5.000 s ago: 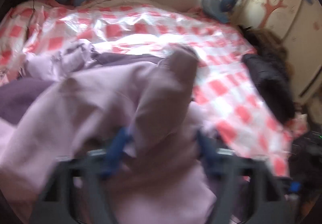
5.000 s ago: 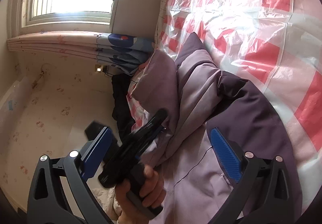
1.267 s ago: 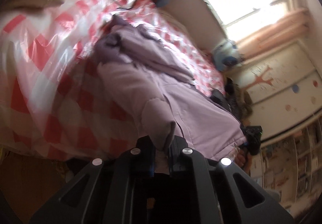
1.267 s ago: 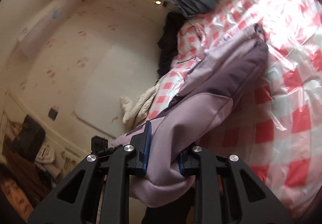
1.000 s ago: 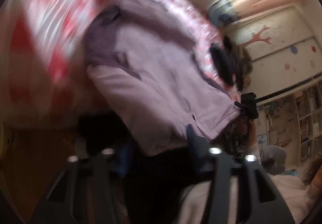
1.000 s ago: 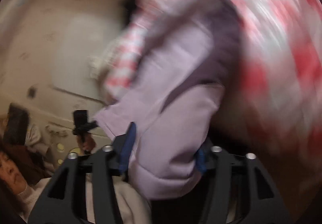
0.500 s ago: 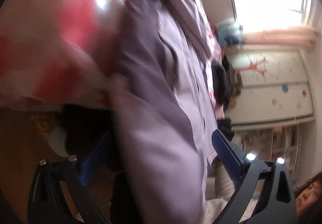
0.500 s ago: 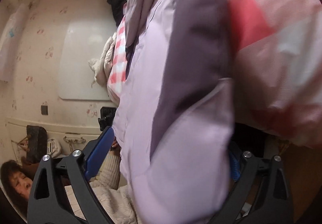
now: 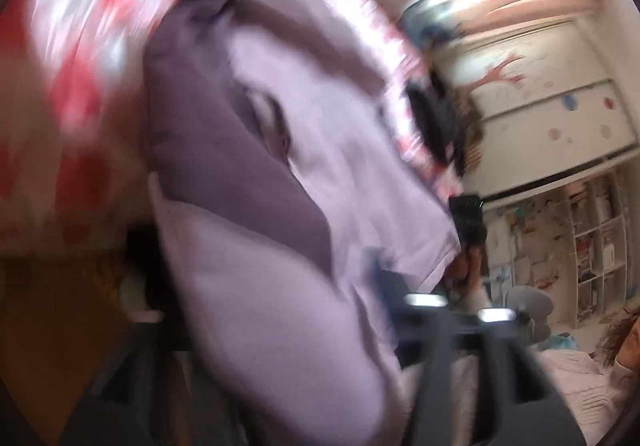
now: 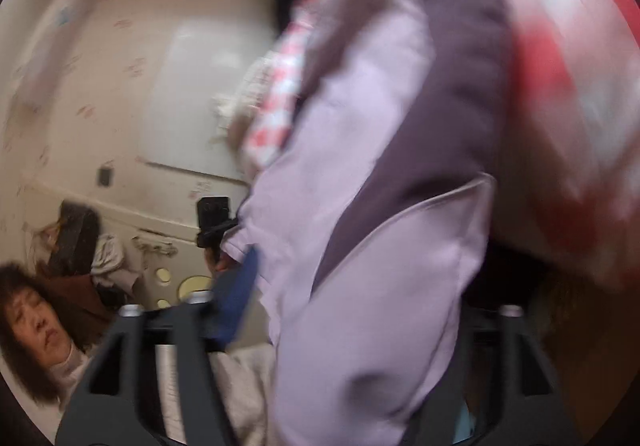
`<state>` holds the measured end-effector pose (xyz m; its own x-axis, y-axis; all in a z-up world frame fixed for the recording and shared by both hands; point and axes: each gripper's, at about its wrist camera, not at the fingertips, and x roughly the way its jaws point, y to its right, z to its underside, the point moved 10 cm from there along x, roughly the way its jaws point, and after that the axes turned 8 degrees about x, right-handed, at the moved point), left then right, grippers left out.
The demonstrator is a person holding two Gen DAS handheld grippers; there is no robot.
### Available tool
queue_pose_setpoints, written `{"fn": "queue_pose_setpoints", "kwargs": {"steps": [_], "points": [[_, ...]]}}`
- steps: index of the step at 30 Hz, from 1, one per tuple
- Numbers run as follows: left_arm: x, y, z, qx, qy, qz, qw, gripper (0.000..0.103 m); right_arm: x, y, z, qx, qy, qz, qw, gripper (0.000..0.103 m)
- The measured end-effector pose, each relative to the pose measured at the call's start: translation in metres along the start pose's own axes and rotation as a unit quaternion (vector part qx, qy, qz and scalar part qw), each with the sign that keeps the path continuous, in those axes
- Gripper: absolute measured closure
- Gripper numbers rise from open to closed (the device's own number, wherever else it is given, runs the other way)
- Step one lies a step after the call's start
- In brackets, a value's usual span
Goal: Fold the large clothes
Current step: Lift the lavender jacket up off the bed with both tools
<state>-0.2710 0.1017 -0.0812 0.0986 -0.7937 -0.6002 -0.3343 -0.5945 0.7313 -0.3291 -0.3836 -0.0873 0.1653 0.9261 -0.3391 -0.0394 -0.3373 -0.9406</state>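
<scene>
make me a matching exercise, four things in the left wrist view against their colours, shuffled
Things:
1. jacket
2. bed cover
3. tree decal
4. clothes pile

Colours:
a. black
b. lilac with purple panels
c. reddish brown
d. red and white check

Pairs: 1-b, 2-d, 3-c, 4-a

We see pale lilac padded jacket (image 9: 320,149) with dark purple panels; red-and-white checked glossy bed cover (image 9: 80,57); black hand-held gripper (image 10: 352,310) with blue pads (image 10: 236,302); cream wall (image 9: 560,77) with red tree motif, coloured dots.
</scene>
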Motion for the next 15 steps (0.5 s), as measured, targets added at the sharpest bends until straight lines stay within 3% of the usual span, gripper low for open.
{"fn": "queue_pose_setpoints", "kwargs": {"steps": [2, 4, 8, 9, 10, 11, 12, 15], "points": [[0.011, -0.028, 0.011, -0.036, -0.012, -0.002, 0.9993, 0.024, 0.001, 0.032, 0.006, 0.05, -0.003, -0.002, 0.999, 0.034], [0.013, -0.04, 0.015, -0.063, 0.006, 0.022, 0.9978, 0.008, 0.0, 0.039, 0.013, 0.059, 0.004, -0.025, 0.998, 0.034], [0.02, -0.045, 0.017, -0.08, 0.018, 0.027, 0.9963, 0.008, 0.0, 0.022, 0.022, 0.026, 0.013, -0.048, 0.998, 0.035], [0.016, -0.044, 0.014, -0.082, 0.034, 0.022, 0.9958, 0.015, -0.002, 0.014, 0.022, 0.011, 0.023, -0.051, 0.998, 0.036], [0.013, -0.044, 0.017, -0.082, 0.043, 0.021, 0.9955, 0.045, -0.005, 0.005, 0.021, -0.006, 0.034, -0.058, 0.998, 0.051], [0.01, -0.039, 0.013, -0.075, 0.048, 0.022, 0.9958, 0.061, -0.01, -0.007, 0.02, -0.027, 0.045, -0.063, 0.997, 0.064], [0.004, -0.035, 0.009, -0.062, 0.059, 0.011, 0.9963, 0.078, -0.014, -0.018, 0.02, -0.042, 0.054, -0.07, 0.995, 0.066], [-0.02, -0.014, 0.0, -0.013, 0.087, -0.004, 0.9961, 0.083, -0.026, -0.027, 0.02, -0.062, 0.056, -0.074, 0.994, 0.066]]}}
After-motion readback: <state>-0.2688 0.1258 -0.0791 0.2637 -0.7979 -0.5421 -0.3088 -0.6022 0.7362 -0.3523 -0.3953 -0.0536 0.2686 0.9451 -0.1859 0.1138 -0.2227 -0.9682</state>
